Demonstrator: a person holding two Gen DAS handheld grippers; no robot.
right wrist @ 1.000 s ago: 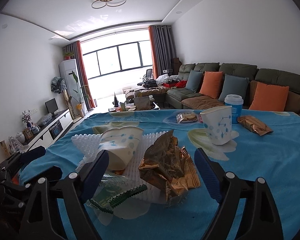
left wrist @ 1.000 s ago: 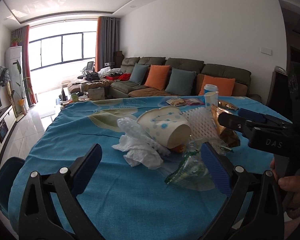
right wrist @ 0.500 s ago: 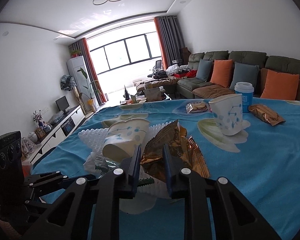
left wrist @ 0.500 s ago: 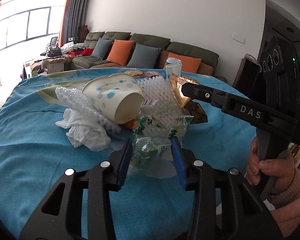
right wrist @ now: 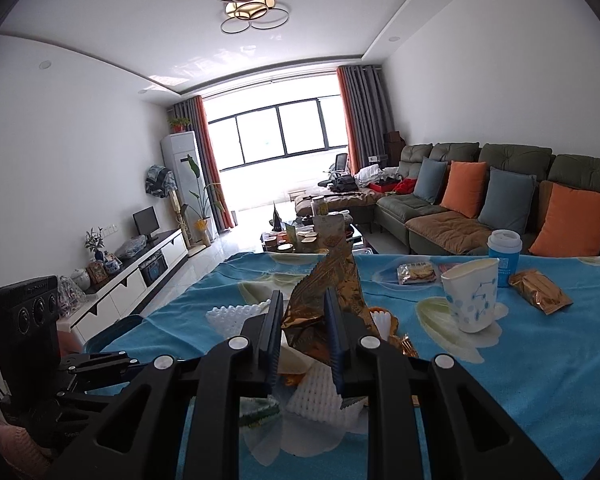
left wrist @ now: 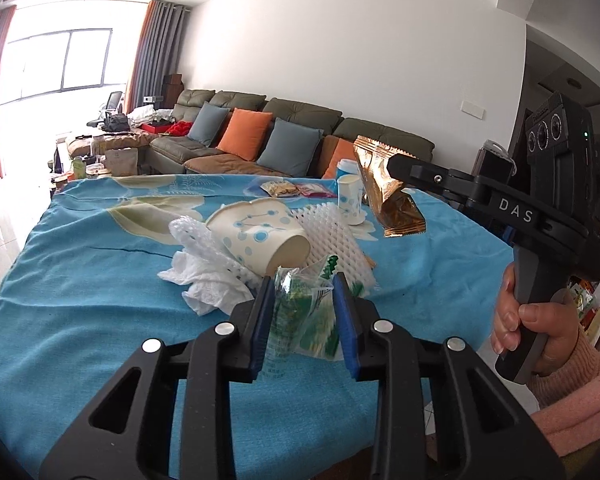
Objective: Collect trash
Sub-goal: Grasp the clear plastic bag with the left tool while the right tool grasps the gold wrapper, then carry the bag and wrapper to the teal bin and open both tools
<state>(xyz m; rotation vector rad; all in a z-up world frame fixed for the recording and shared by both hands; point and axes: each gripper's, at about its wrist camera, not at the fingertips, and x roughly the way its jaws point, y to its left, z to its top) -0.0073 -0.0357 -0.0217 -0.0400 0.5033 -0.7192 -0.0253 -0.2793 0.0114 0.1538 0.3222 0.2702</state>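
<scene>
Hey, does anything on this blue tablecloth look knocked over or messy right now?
Yes. A dotted paper cup lies on its side in a heap with white foam netting and a crumpled tissue, mid-table. Another dotted cup stands upright further back.

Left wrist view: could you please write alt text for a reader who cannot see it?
The left gripper is closing its blue-padded fingers on a green-and-clear plastic wrapper above a blue tablecloth. Behind it lie a tipped paper cup, white foam netting and a crumpled tissue. At right, the right gripper holds up a gold wrapper.
</scene>
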